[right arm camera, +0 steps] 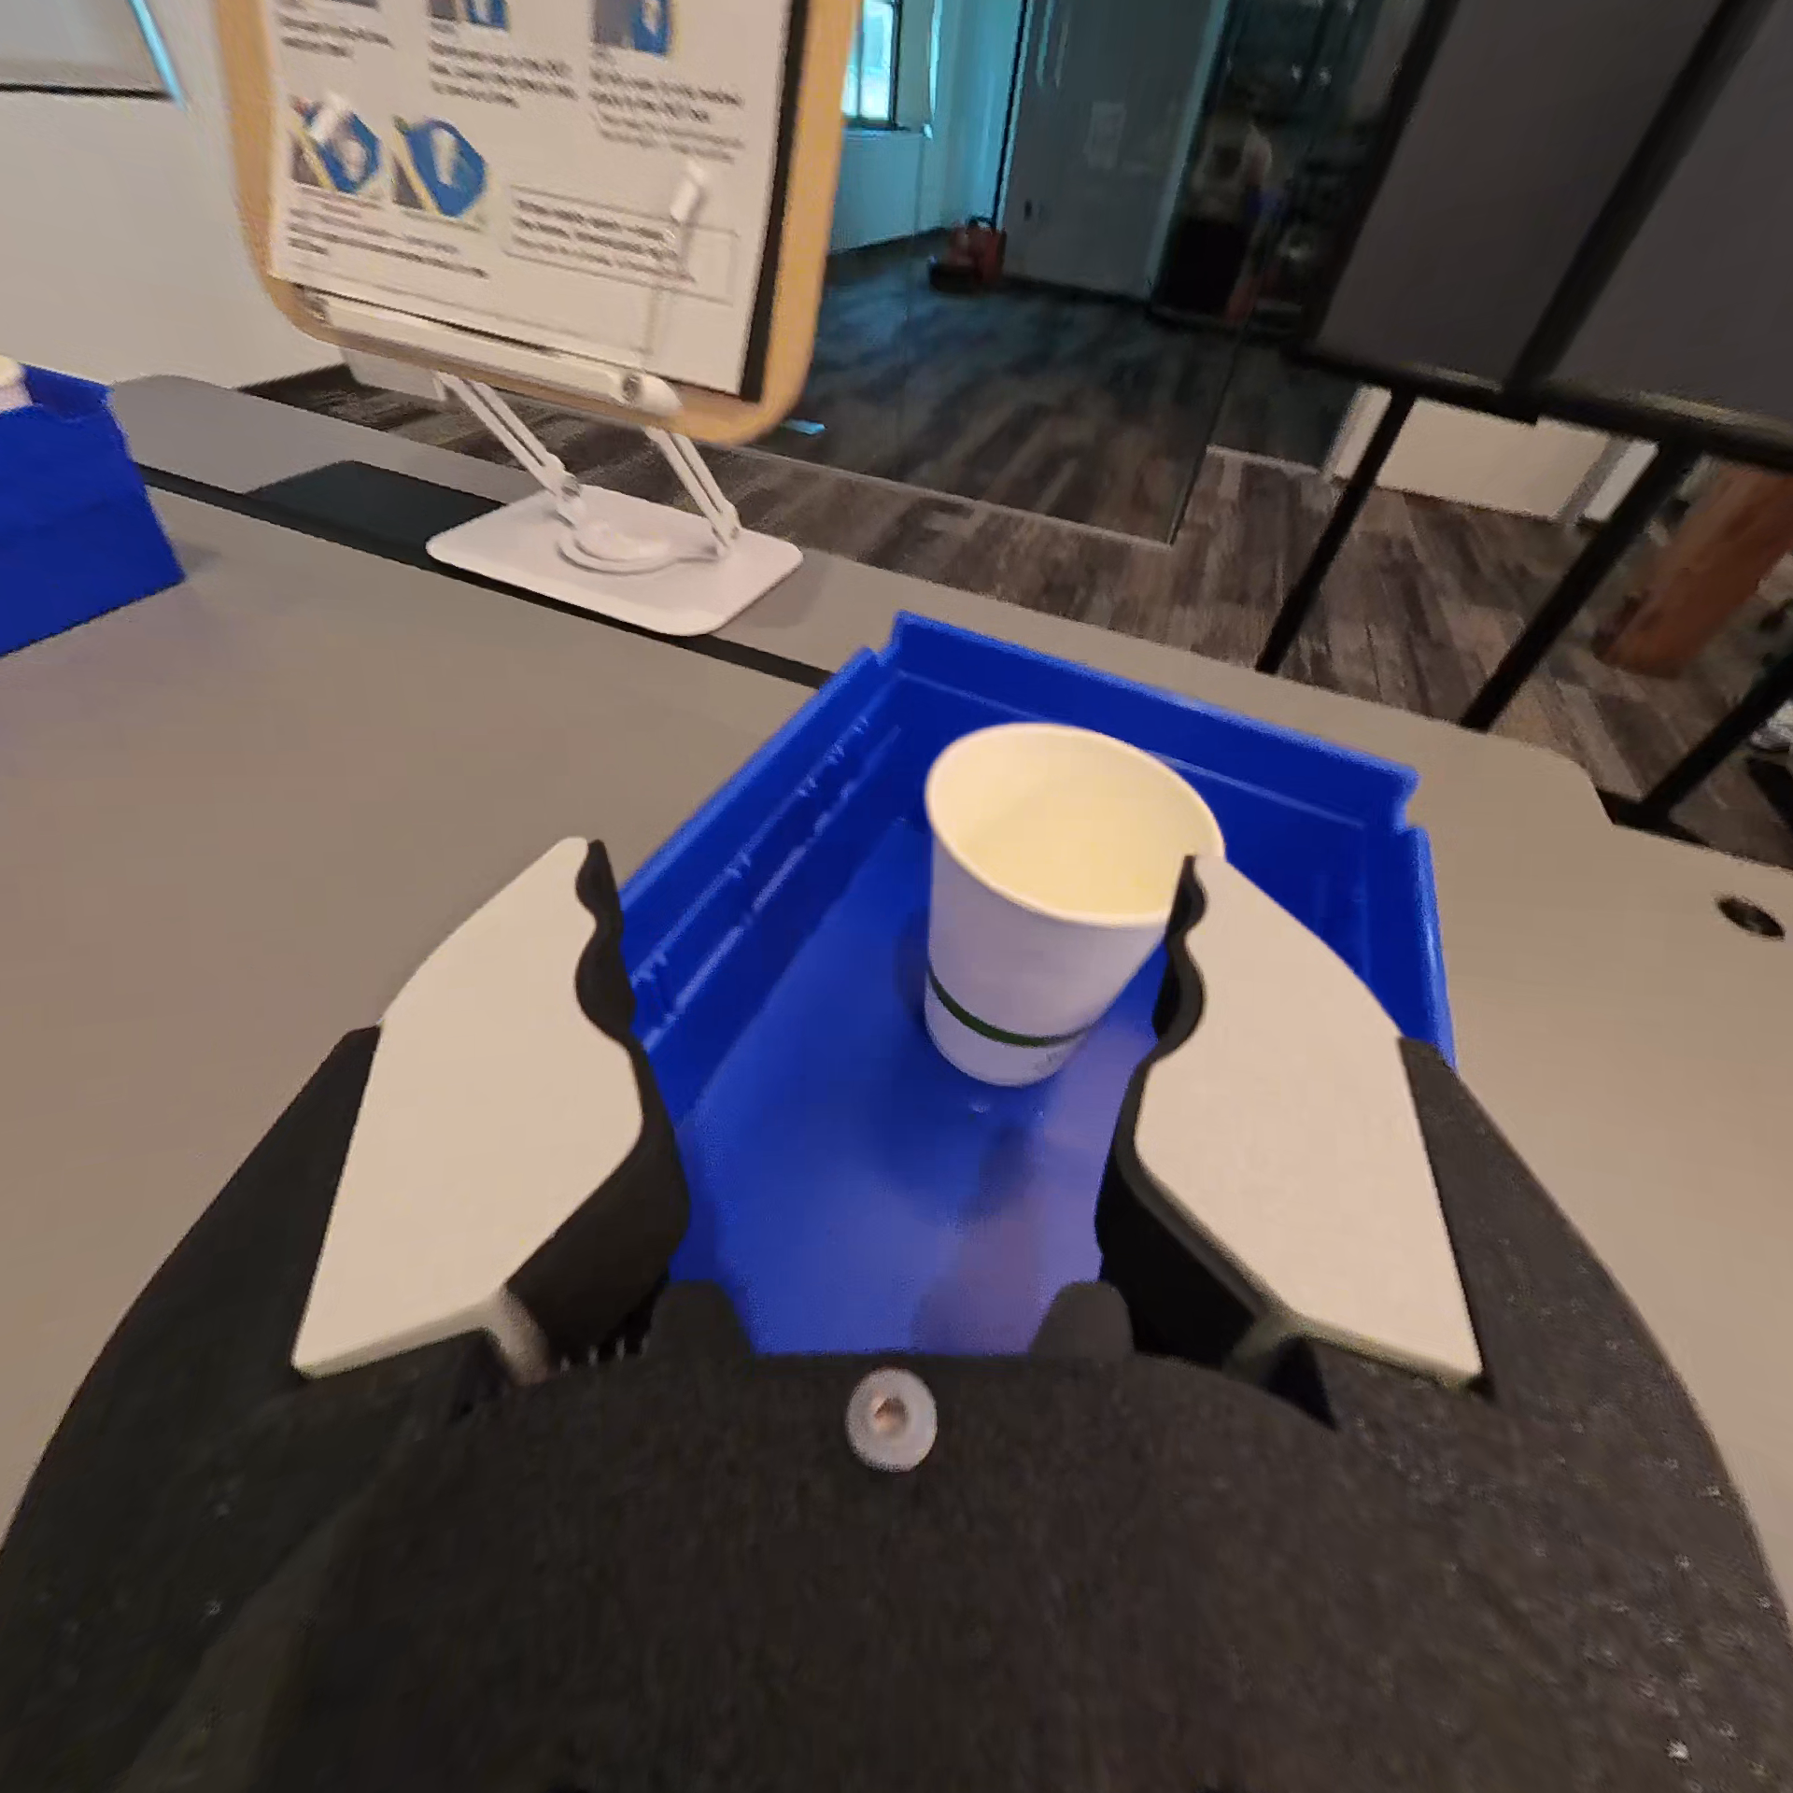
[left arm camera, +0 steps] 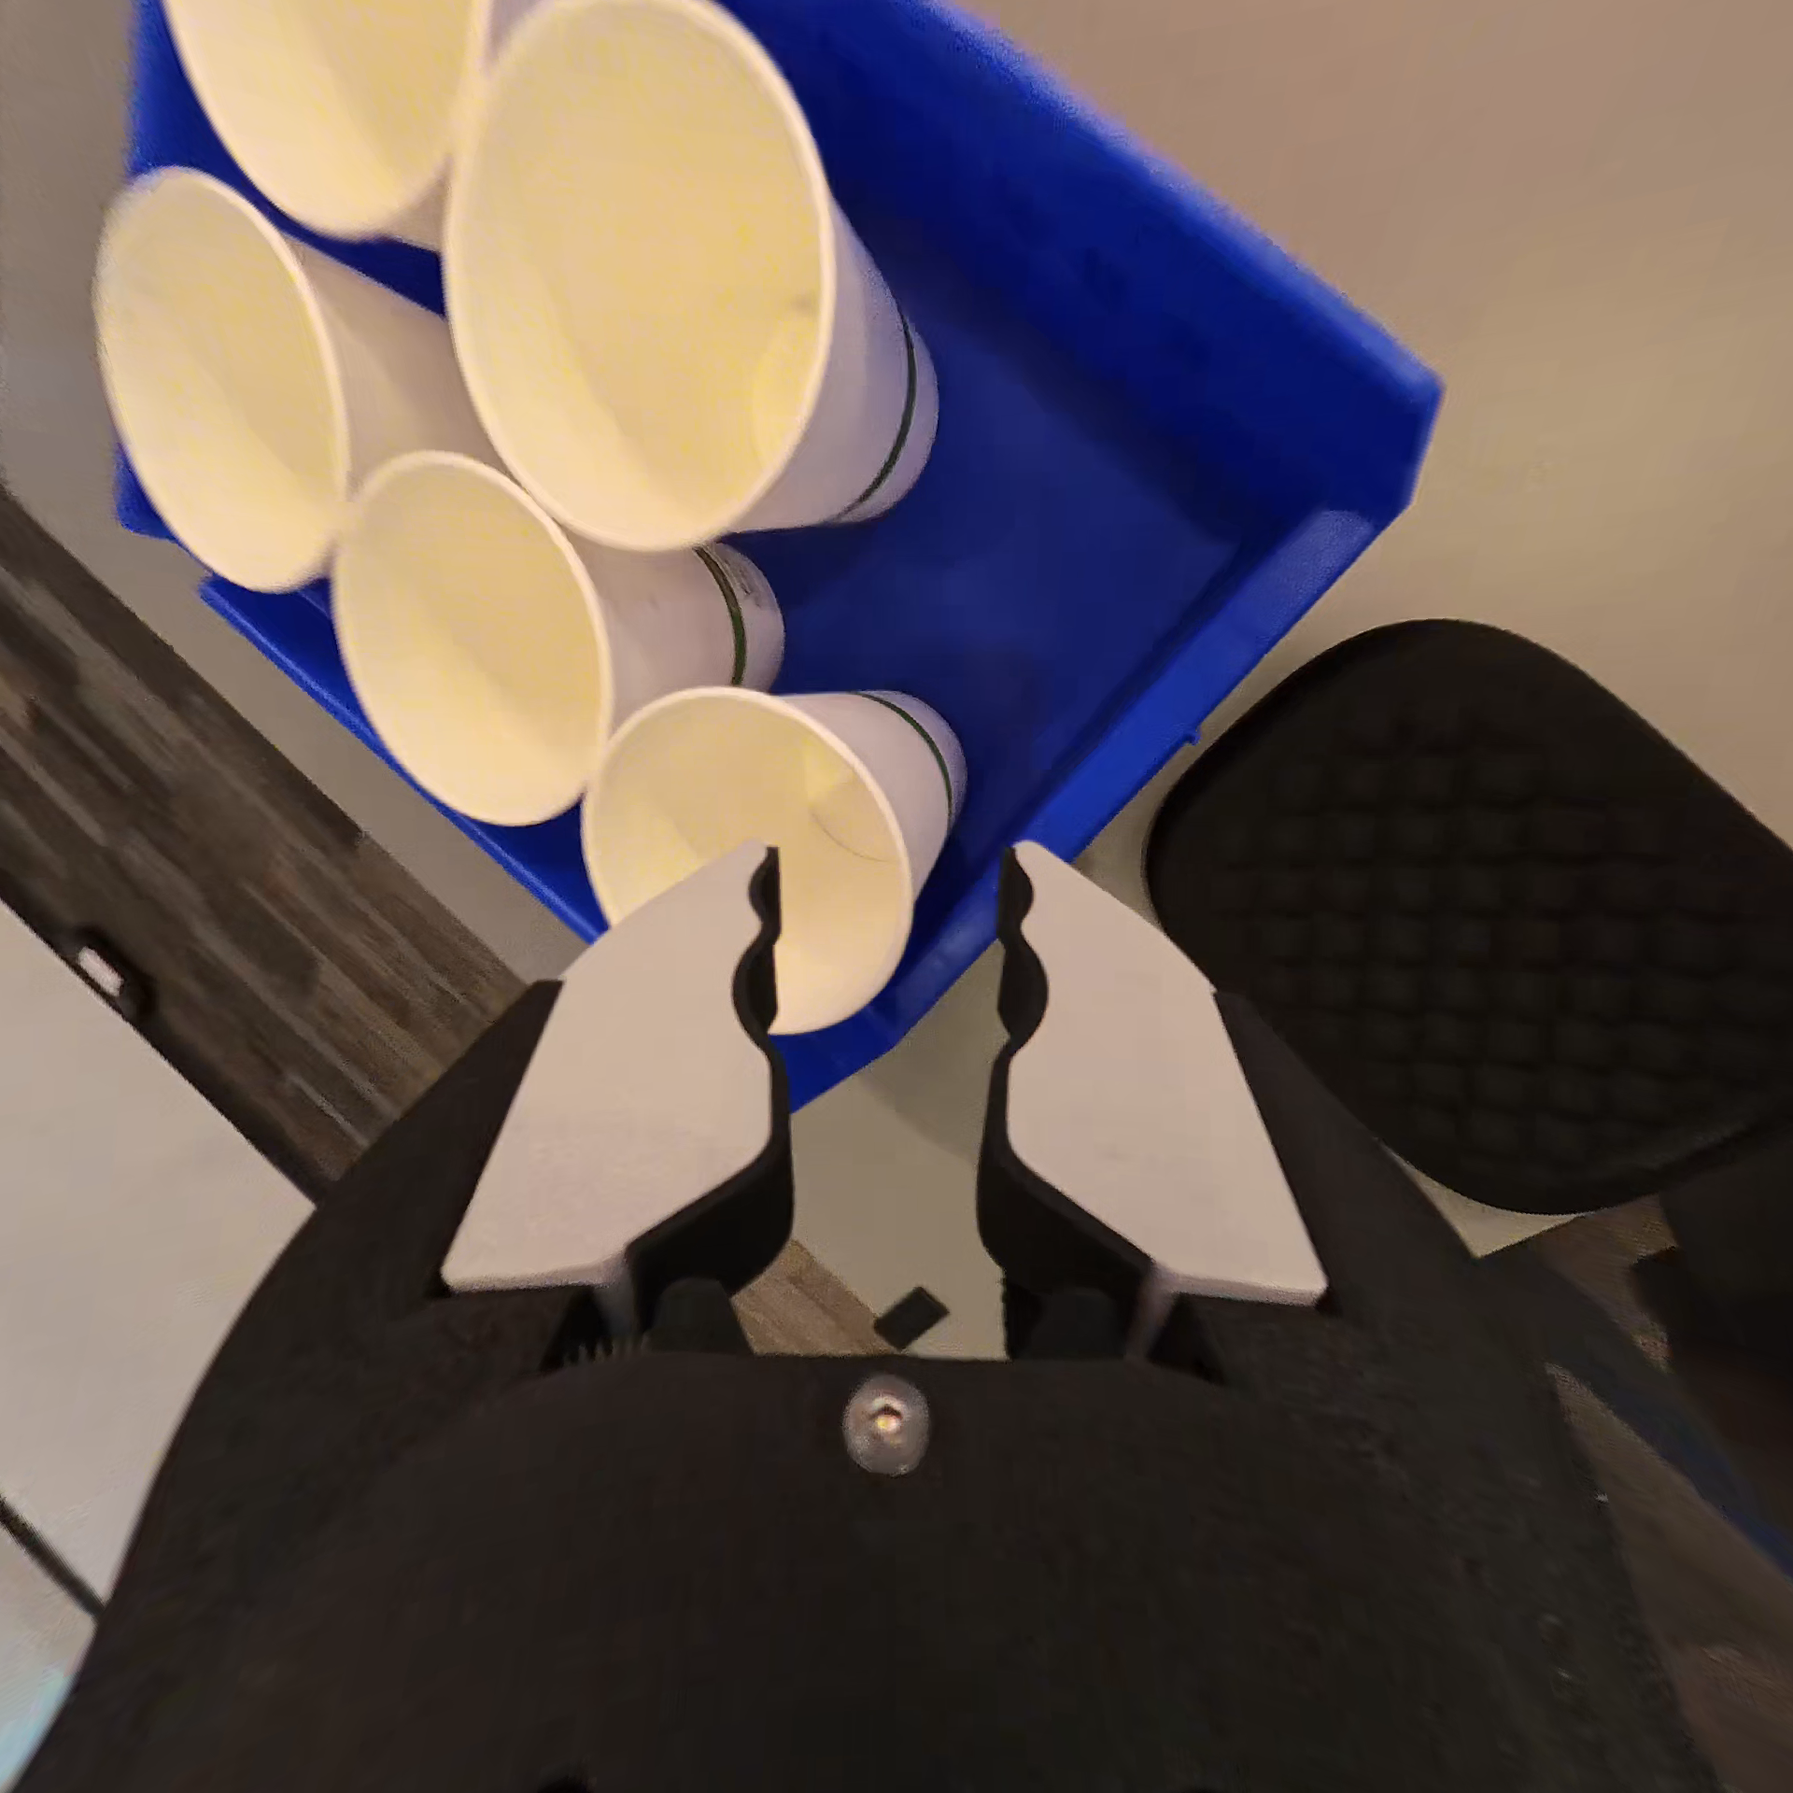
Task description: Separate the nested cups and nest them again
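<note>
**Cups apart in two bins, both grippers empty**

Left wrist view: the left gripper hangs released over a blue bin on the grey table, where five white paper cups stand singly along one side — separated, it seems, ready for restacking. A black chair sits beyond the table edge.

Right wrist view: the right gripper is spread wide and holds nothing, aimed at a lone cup upright mid-floor in a second bin — likely the stack's base.
</note>
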`<state>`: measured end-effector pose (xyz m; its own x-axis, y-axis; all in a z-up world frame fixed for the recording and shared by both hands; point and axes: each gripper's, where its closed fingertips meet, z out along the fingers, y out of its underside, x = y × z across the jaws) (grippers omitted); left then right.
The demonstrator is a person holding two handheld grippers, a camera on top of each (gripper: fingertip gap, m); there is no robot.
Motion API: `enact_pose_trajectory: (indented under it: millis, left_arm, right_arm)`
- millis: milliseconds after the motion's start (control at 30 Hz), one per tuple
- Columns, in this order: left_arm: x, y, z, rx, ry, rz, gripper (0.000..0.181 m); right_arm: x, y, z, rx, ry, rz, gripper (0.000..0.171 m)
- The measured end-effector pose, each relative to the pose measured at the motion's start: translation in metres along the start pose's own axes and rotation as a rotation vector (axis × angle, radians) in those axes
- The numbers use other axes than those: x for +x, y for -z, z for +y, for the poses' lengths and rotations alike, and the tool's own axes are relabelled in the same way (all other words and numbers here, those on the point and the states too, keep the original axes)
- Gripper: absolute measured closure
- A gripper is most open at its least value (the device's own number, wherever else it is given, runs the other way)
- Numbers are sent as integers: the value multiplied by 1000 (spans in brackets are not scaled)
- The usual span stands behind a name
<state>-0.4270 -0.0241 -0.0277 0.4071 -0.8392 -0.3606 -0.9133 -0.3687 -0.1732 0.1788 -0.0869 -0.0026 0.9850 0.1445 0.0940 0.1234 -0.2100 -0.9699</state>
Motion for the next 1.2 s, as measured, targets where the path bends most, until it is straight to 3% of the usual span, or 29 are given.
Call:
enact_pose_trajectory:
  millis: [200,333,433,533,667,767,933,1067,1200]
  left_arm:
    - [-1,-40,24,-166,45,6,151]
    - [0,-50,20,-155,79,41,174]
    - [8,-50,17,-157,104,118,181]
    - [10,-40,22,-200,112,127,181]
    - [15,2,16,-189,80,123,181]
    - [25,50,-14,-103,14,133,181]
    - [78,122,-119,149,-250,234,181]
    - [135,142,-186,211,-480,331,181]
    - [165,143,-221,200,-630,334,181]
  right_arm:
    - [-51,0,-77,109,144,-121,67]
    - [-90,-6,-139,203,227,-248,70]
    - [-112,-15,-171,238,279,-319,70]
    - [-138,-25,-176,238,287,-428,72]
    - [-185,-42,-148,183,327,-636,74]
    - [-226,-46,-131,146,291,-806,76]
    - [-298,-17,-115,137,224,-1178,73]
    - [-312,-3,-119,185,204,-1268,71]
    - [-304,7,-123,196,163,-1325,68]
